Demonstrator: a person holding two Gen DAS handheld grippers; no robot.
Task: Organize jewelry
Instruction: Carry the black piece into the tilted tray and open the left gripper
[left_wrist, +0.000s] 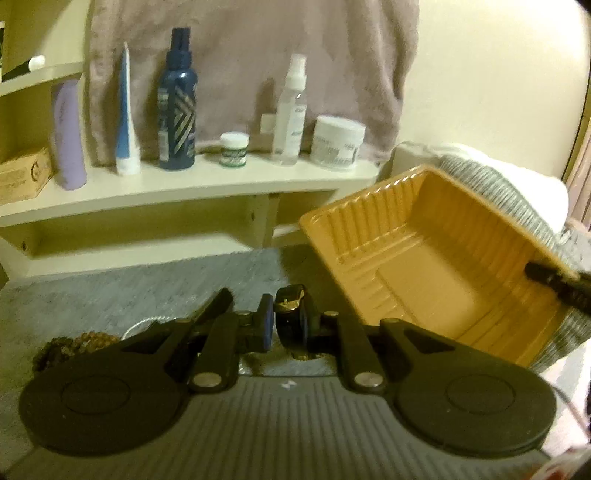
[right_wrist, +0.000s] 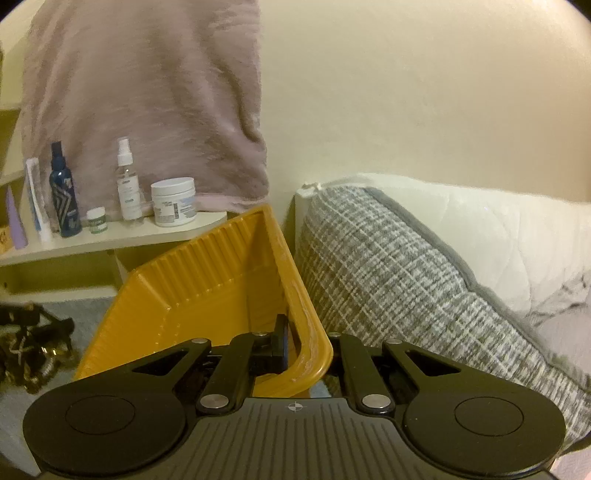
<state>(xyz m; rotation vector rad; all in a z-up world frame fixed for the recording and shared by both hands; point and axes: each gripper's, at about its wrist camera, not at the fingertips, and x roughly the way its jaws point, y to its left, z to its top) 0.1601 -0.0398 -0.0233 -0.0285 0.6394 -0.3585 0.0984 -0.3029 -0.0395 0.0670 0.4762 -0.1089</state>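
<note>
My left gripper (left_wrist: 286, 319) is shut on a black watch with gold trim (left_wrist: 290, 301), held just above the grey mat (left_wrist: 129, 291). A beaded brown piece of jewelry (left_wrist: 74, 345) lies on the mat at the lower left. The orange plastic tray (left_wrist: 424, 266) is tilted up at the right, its open side facing left. My right gripper (right_wrist: 301, 349) is shut on the tray's rim (right_wrist: 310, 354) and holds it tilted. In the left wrist view one right gripper finger (left_wrist: 557, 282) shows on the tray's right edge. A dark heap of jewelry (right_wrist: 33, 350) lies on the mat at the left.
A cream shelf (left_wrist: 207, 184) behind the mat holds several bottles, tubes and jars, among them a dark blue bottle (left_wrist: 177, 103) and a white jar (left_wrist: 338, 142). A pink towel (right_wrist: 147, 92) hangs above it. A grey plaid cushion (right_wrist: 406, 280) and white bedding (right_wrist: 498, 229) lie on the right.
</note>
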